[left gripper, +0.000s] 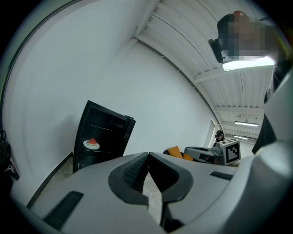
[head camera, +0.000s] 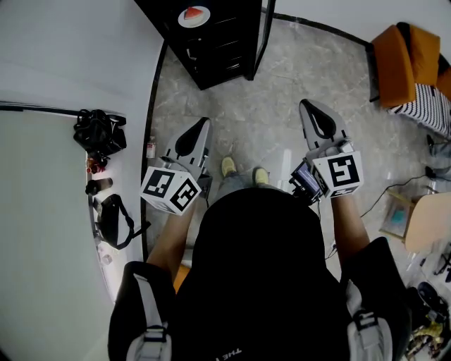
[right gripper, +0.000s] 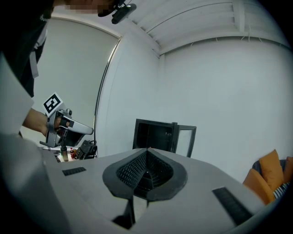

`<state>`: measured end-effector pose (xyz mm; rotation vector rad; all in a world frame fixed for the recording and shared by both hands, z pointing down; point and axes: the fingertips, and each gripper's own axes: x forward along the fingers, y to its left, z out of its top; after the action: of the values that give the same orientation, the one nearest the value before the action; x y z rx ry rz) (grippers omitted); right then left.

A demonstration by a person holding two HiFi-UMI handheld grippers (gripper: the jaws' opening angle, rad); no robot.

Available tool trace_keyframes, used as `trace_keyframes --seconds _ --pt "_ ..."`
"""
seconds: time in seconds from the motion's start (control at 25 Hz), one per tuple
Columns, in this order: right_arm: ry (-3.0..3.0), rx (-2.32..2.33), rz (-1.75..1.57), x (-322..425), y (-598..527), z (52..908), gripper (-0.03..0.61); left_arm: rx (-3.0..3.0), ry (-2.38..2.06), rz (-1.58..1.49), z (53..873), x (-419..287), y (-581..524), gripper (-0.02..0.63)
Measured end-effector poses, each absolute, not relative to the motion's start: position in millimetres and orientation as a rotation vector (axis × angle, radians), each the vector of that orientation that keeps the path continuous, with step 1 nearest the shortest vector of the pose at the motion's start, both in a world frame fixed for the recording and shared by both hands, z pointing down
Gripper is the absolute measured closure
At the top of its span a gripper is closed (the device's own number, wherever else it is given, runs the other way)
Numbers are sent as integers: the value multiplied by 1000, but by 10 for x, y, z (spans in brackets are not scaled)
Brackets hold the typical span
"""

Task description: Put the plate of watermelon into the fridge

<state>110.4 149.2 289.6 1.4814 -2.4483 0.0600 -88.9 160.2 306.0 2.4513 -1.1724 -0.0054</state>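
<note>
The plate of watermelon (head camera: pixel 194 15) is inside the fridge (head camera: pixel 224 49). It is a white plate with a red wedge on it, resting on one of the middle shelves. My left gripper view shows it best: the plate of watermelon (left gripper: pixel 92 143) sits toward the left side of its shelf, with more shelf lines above and below it in the dark interior. The fridge (left gripper: pixel 110 124) is a tall black cabinet standing against the white wall. Its door (head camera: pixel 265 32) hangs open on the right. From the right gripper view the fridge (right gripper: pixel 153 135) is too dark inside for me to make out the plate, but the glass-paned door (right gripper: pixel 187 140) swung out to the right is plain.

Both grippers are well back from the fridge, with a stretch of grey marbled floor (head camera: pixel 271 116) between them and it. The left gripper (head camera: pixel 202 127) has its jaws clenched together with nothing in them, and its own view shows the left gripper (left gripper: pixel 149 154) tips meeting. The right gripper (head camera: pixel 309 107) is the same: its own camera shows the right gripper (right gripper: pixel 147 150) pads pressed tip to tip on nothing. Both point toward the fridge, held at about the same height on either side of my yellowish shoes (head camera: pixel 242 169).

At my left a white table (head camera: pixel 42 233) carries two black bags (head camera: pixel 99 134) and some small bottles. At my far right is an orange cushion (head camera: pixel 402 49) beside a striped cloth (head camera: pixel 428 106).
</note>
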Motion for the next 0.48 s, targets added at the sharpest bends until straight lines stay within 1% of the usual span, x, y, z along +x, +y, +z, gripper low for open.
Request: trace_keyframes --seconds 0.48 --pt "-2504 1454 79 1573 1854 2897 569 2460 -1225 10 2975 -388 2015 603"
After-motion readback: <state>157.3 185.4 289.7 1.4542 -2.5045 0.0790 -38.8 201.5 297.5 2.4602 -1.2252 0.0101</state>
